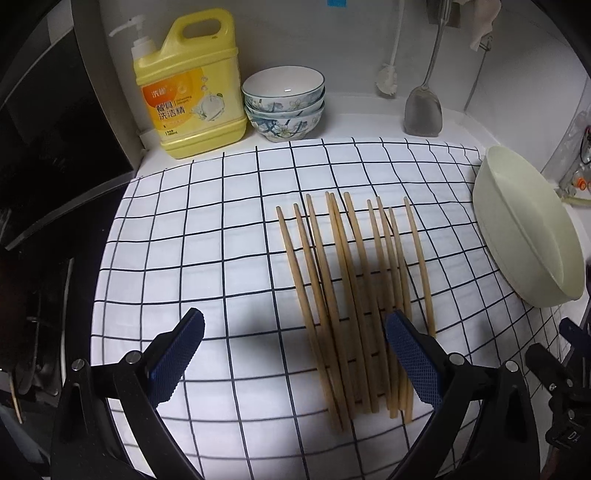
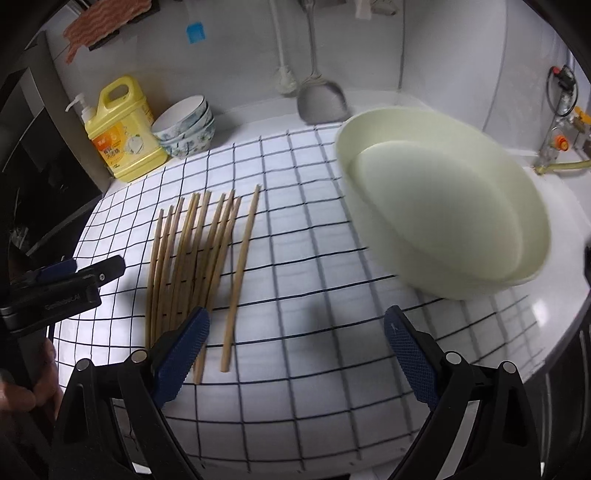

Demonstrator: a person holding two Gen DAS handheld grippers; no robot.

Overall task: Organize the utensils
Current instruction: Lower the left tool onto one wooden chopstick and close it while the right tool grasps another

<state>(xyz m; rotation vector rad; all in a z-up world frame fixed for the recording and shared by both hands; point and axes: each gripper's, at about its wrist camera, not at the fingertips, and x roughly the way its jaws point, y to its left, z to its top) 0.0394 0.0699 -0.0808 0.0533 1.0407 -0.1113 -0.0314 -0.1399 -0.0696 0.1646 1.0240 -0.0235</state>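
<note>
While both grippers' jaws gape empty, chopsticks [image 1: 347, 291] lie between detergent bottle [image 1: 192, 88] and basin [image 2: 443, 206].

We see a white table [image 1: 354, 122] meeting a white wall [image 1: 314, 33] at twelve o'clock, a dark panel [image 1: 55, 140] at nine, shadows pooling near us.
</note>
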